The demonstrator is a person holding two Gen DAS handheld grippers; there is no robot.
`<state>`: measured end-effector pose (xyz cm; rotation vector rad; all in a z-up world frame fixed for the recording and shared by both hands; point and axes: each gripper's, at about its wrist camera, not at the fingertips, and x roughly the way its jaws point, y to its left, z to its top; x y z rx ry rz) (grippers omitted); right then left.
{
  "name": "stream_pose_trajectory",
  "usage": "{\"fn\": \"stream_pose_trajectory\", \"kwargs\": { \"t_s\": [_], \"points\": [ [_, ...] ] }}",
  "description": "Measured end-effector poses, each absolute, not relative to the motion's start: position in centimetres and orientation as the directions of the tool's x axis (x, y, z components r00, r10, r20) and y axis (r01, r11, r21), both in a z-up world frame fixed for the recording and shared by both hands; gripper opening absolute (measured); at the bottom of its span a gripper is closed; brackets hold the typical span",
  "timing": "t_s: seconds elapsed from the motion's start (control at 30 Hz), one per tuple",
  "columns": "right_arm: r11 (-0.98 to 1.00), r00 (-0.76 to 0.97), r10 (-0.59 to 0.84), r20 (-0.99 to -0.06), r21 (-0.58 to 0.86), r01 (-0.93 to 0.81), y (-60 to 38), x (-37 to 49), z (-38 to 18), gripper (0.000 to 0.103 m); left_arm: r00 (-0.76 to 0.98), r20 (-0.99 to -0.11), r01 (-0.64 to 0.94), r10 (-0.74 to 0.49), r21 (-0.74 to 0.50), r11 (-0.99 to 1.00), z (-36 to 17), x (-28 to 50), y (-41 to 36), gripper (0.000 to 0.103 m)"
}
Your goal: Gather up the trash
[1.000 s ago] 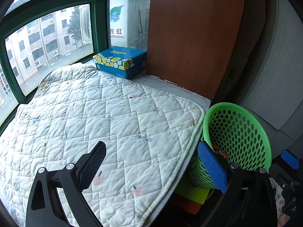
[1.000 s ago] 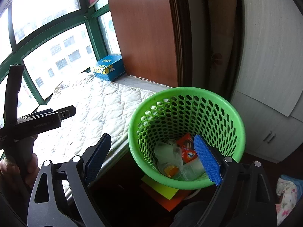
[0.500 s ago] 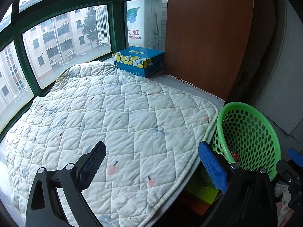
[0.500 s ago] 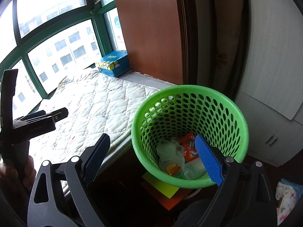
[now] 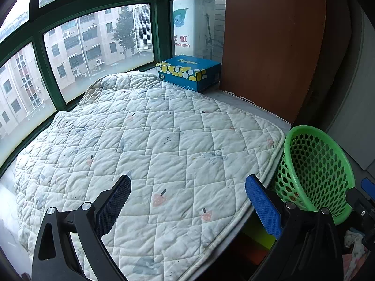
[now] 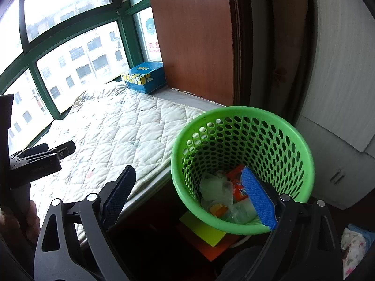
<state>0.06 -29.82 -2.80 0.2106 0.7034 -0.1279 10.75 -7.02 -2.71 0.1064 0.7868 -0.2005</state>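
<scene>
A: Start on the left. What is the left claw [image 5: 187, 201] doing?

B: It hangs over the quilted pad [image 5: 150, 154] with its jaws spread wide and nothing between them. The pad looks bare of litter from here; I see only its printed marks. At about 12 o'clock from the claw, at the far end by the window [image 5: 93, 46], sits a blue box [image 5: 188, 73] with yellow spots, probably tissues, so not trash as far as I can judge.

A: And the basket?

B: The green basket [image 5: 314, 164] stands off the pad's corner, at about 3 o'clock from the left claw, beside the brown panel [image 5: 271, 46].

A: Now the right side.

B: The right claw [image 6: 189, 196] is also wide open and empty, hovering just above the basket [image 6: 241, 117]. The trash [image 6: 225, 194] lies at the bottom: crumpled clear plastic, an orange wrapper [image 6: 236, 180] and something yellow. The left claw [image 6: 42, 154] shows at 9 o'clock, over the pad [image 6: 121, 126].

A: So which step is this?

B: My guess is the tail end: the trash sits in the basket and both claws carry nothing. Under the basket, at 6 o'clock, there are yellow and orange sheets [image 6: 206, 231]; whether they are litter I cannot tell.

A: Next move?

B: Sweep the views for anything missed. If those sheets count, the right claw must drop low past the basket and pinch a thin, flat edge.
</scene>
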Motion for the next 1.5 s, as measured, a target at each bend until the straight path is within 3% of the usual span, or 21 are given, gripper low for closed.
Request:
{"fn": "stream_pose_trajectory", "kwargs": {
  "t_s": [1.5],
  "points": [
    [0.972, 0.755, -0.014, -0.655, 0.169, 0.165, -29.22, 0.30, -3.32, 0.091, 0.700, -0.705, 0.175, -0.111, 0.018, 0.984, -2.67, 9.86, -6.66, 0.095]
  ]
}}
